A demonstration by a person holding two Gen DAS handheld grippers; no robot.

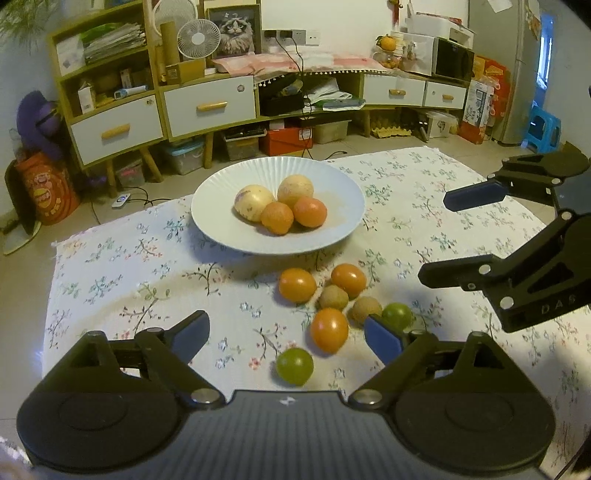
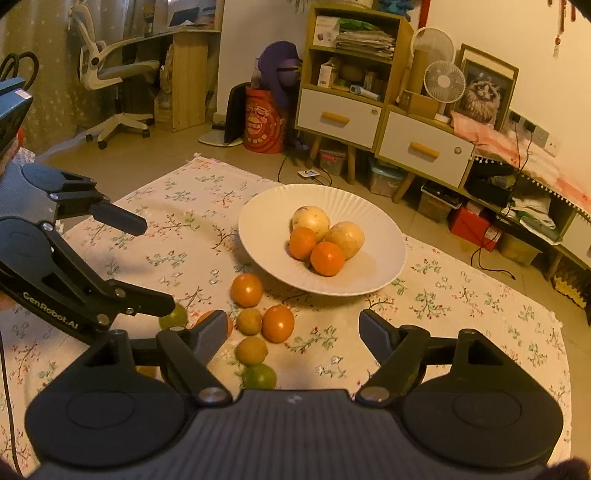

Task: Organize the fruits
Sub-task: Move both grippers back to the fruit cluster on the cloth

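"GenRobot.AI" on left gripper (image 2: pixel 155 266); "DAS" on right gripper (image 1: pixel 436 240).

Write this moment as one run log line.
left gripper: open, empty | right gripper: open, empty | plate: four fruits | cloth: seven fruits loose

A floral cloth (image 1: pixel 122 266) covers the surface. On it sit a white plate (image 1: pixel 221 206) and seven loose fruits (image 1: pixel 297 285) beside it.

A desk fan (image 1: pixel 198 38) stands beside a framed cat picture (image 1: pixel 235 31).
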